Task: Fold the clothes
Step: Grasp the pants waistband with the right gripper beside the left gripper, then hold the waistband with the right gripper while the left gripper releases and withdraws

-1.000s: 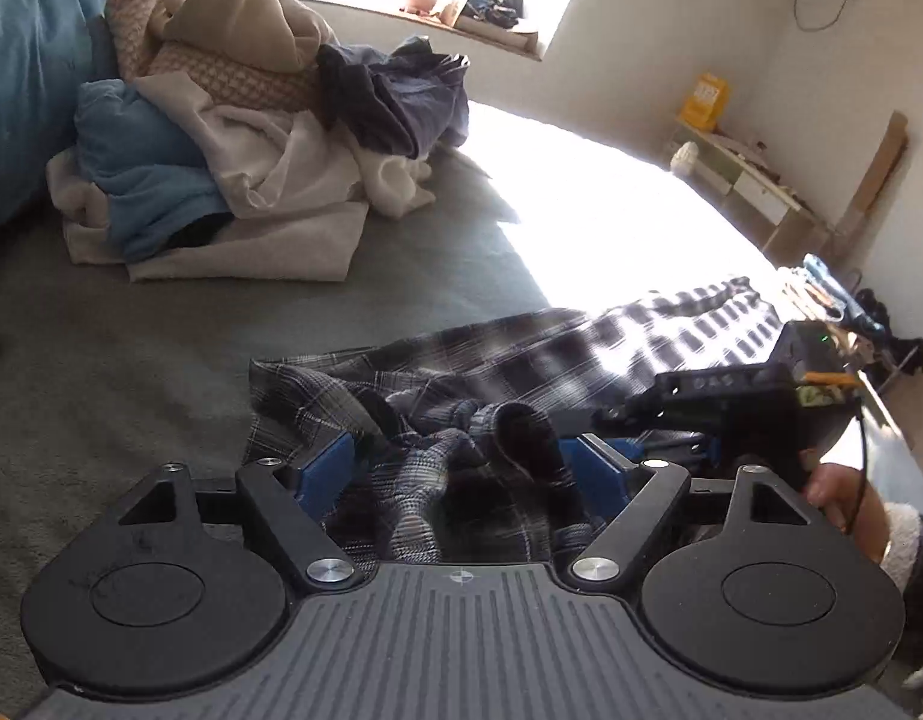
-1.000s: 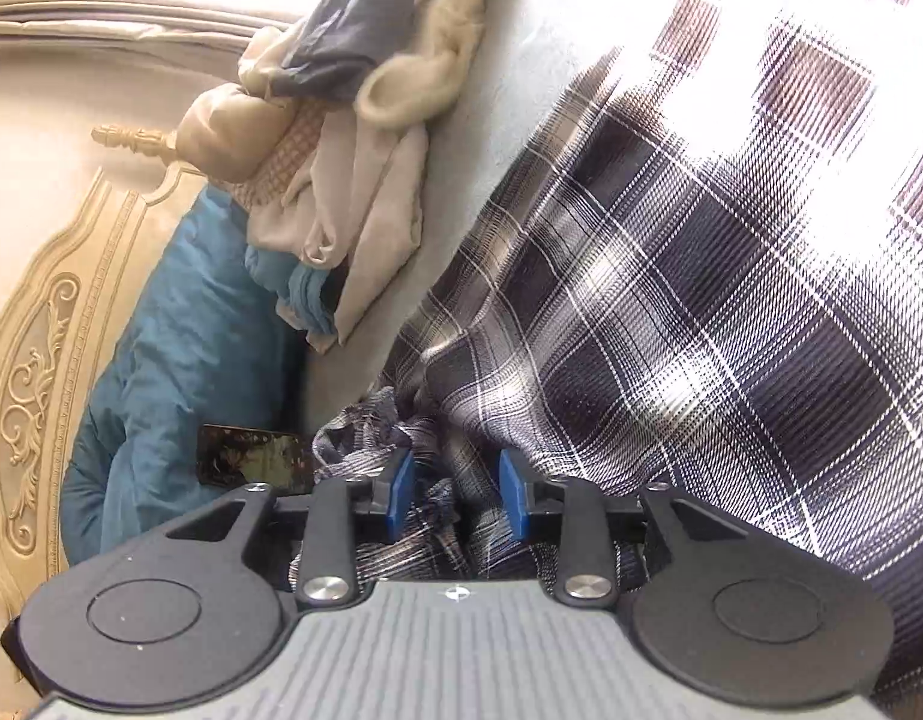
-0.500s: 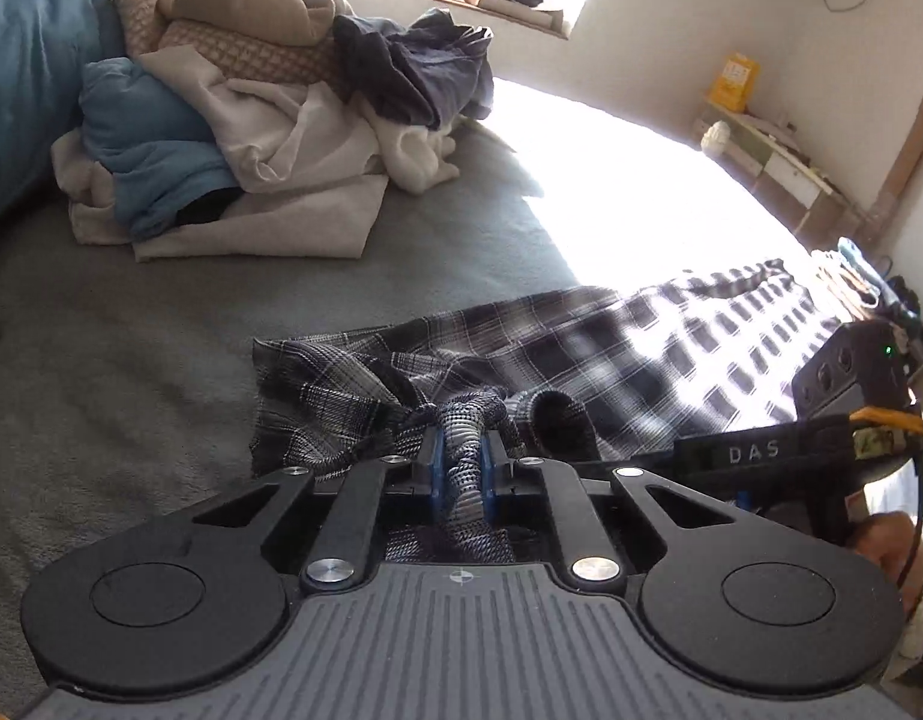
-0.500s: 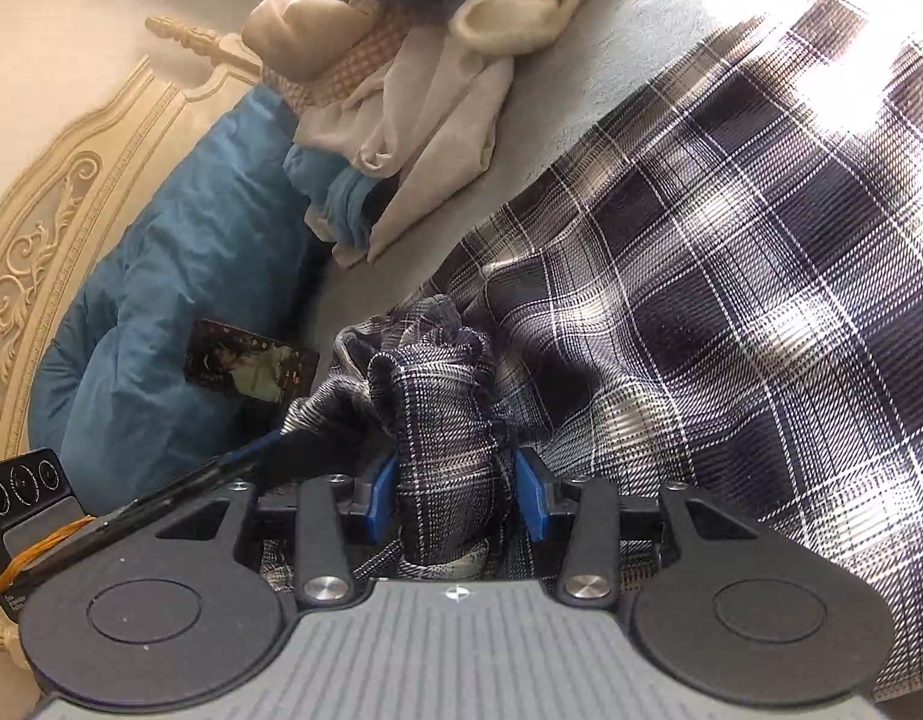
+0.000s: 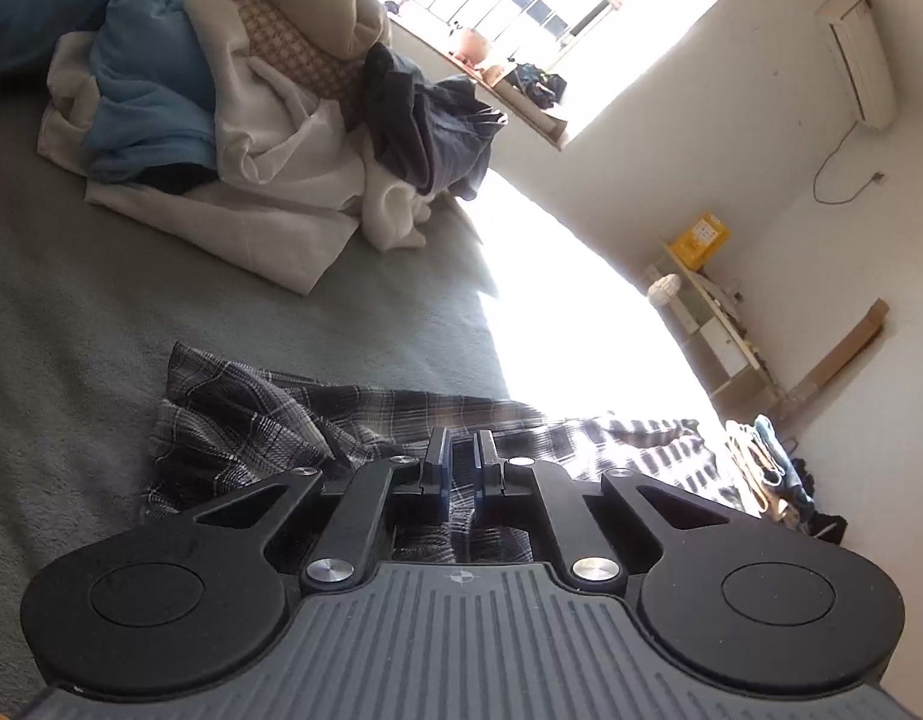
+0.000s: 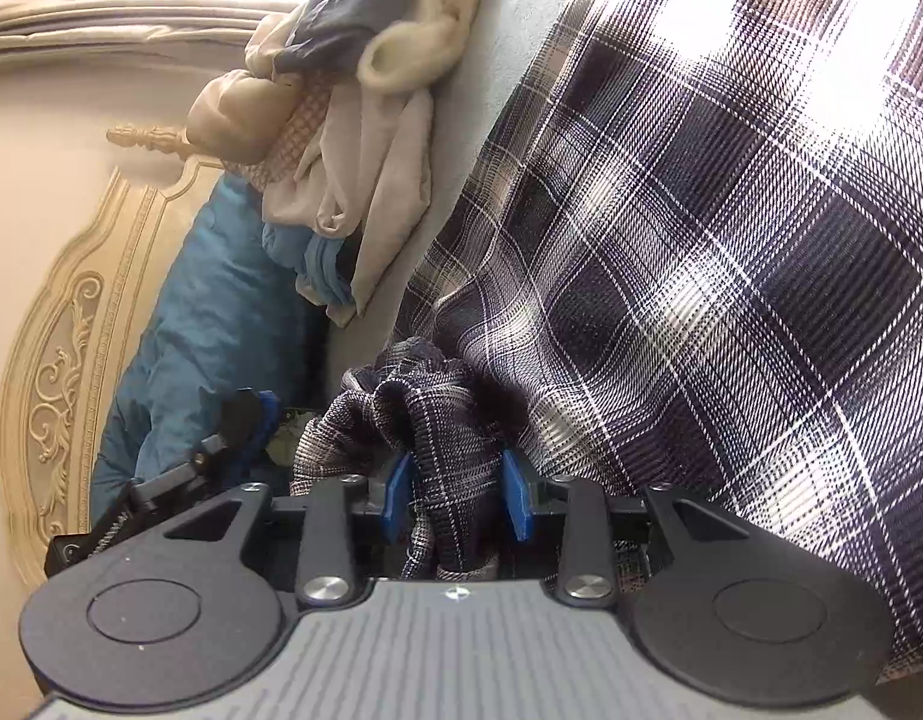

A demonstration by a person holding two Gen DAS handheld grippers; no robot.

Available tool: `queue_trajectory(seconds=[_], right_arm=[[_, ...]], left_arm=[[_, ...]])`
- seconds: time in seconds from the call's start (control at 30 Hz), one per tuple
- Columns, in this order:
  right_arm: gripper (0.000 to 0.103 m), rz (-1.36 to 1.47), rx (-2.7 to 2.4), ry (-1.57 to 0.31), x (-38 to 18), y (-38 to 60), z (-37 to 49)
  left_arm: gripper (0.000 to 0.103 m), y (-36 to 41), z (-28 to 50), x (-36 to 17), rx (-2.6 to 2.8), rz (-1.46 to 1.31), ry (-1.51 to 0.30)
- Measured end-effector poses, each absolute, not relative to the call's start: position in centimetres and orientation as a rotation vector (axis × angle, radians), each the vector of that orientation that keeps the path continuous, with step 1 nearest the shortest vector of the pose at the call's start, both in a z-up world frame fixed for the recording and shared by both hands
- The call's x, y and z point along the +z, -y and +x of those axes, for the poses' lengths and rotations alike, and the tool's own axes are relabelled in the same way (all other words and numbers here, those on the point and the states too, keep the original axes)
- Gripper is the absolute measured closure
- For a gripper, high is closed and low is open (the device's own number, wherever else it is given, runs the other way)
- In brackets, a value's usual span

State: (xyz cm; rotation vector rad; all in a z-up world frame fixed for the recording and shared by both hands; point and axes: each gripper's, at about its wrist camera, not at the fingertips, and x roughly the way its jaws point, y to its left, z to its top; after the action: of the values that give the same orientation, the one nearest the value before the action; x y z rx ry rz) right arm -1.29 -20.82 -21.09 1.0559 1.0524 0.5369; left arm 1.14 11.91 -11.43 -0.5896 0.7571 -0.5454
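A dark plaid shirt point(image 5: 251, 420) lies rumpled on the grey bed sheet point(image 5: 101, 300), its far end in bright sunlight. My left gripper point(image 5: 459, 438) is shut on a thin fold of it, with the cloth running between the blue pads and under the fingers. In the right wrist view the plaid shirt point(image 6: 701, 300) hangs wide across the right side. My right gripper point(image 6: 455, 459) has a thick bunch of that cloth between its blue pads. Its jaws are closing and the pads press on the bunch.
A heap of unfolded clothes point(image 5: 251, 138) in white, beige, blue and dark grey lies further up the bed. A blue duvet point(image 6: 191, 330) lies against the carved headboard point(image 6: 59, 360). A low shelf point(image 5: 713, 324) stands by the wall beyond the bed's edge.
My left gripper's jaws went from wide open to shut on a fold of the plaid shirt, and its view has rolled. The right gripper kept its bunch and left the left view.
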Motion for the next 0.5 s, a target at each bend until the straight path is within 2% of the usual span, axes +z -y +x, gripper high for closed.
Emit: queue_trajectory(seconds=[0.03, 0.1, 0.13, 0.17, 0.27, 0.37, 0.5], right_arm=[[0.067, 1.061, 0.536, -1.053, -21.1, 20.9, -1.3], [0.065, 1.073, 0.534, -1.053, -21.0, 21.1, -1.3], [0.063, 1.083, 0.535, -1.056, -21.1, 21.3, -1.2], [0.061, 1.099, 0.538, -1.063, -21.1, 21.5, -1.1], [0.041, 1.109, 0.561, -1.074, -20.7, 21.5, -0.8], [0.027, 1.034, 0.605, -1.08, -19.7, 20.5, -0.7], [0.02, 0.942, 0.644, -1.101, -18.9, 18.9, -0.9]], left_arm=[[0.097, -12.5, 1.0, -11.5, -0.544, -0.624, -0.747], [0.086, -13.6, 0.6, -11.3, -0.539, -0.671, -0.715], [0.075, -14.2, 0.1, -10.7, -0.532, -0.663, -0.686], [0.071, -14.8, -0.2, -10.2, -0.524, -0.647, -0.663], [0.071, -16.0, -1.3, -9.4, -0.489, -0.511, -0.661], [0.071, -15.5, -2.4, -9.9, -0.467, -0.298, -0.704], [0.071, -12.1, -4.3, -11.5, -0.534, -0.083, -0.721]])
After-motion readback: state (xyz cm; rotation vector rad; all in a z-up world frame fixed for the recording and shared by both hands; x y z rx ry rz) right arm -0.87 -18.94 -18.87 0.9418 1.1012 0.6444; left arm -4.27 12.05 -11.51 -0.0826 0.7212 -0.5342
